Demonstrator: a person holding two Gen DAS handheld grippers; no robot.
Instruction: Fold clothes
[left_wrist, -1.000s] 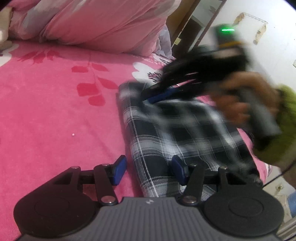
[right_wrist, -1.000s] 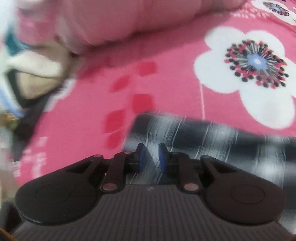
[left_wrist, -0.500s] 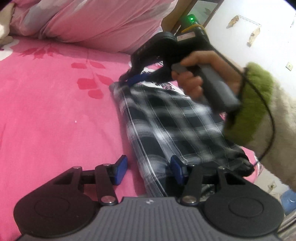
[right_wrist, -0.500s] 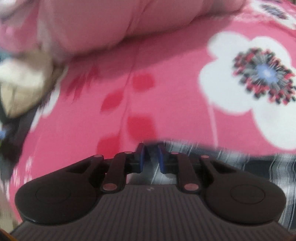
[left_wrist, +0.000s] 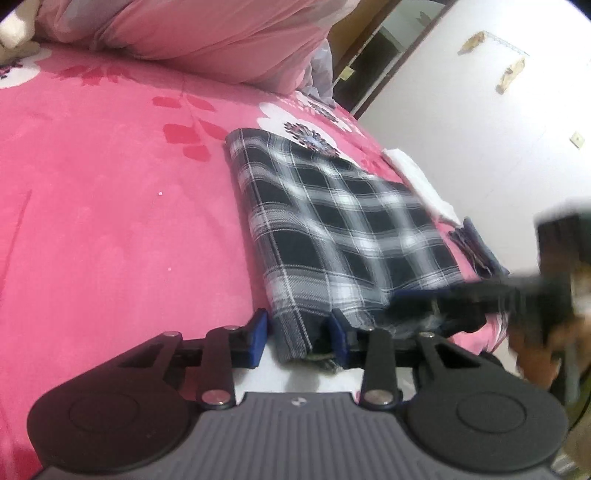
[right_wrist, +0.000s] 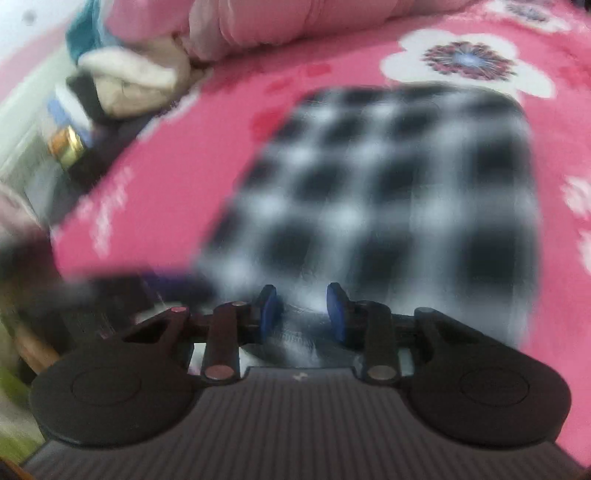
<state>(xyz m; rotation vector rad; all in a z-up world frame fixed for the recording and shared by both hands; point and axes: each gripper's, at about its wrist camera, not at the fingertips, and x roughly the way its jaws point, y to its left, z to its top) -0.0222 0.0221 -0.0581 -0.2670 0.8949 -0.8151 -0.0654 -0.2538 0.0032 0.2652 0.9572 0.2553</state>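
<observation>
On the pink flowered bed (left_wrist: 92, 221), left wrist view: plaid garment (left_wrist: 332, 221) lies as a flat, squared rectangle, edges fairly even. Left hand-held gripper (left_wrist: 299, 338) sits at the near edge, jaws spread, near corner of the cloth between the pads but not pinched. Right hand-held gripper (left_wrist: 417, 299) shows as a dark blur at the near right corner; jaw gap unreadable from this side. White folded cloth (left_wrist: 421, 181) and a dark item (left_wrist: 476, 247) lie beyond the far right edge. Right wrist view: heavily blurred; plaid fills the middle, right hand-held gripper's (right_wrist: 303, 314) jaws spread over the near hem, nothing clamped. Only this view shows the pile of clothes (right_wrist: 125, 85) at the bed's far left; only the left view shows the crisp edge lines. Risk, as judged: closing either gripper on one layer only would peel the stack open; a fast pull would drag the rectangle askew.
</observation>
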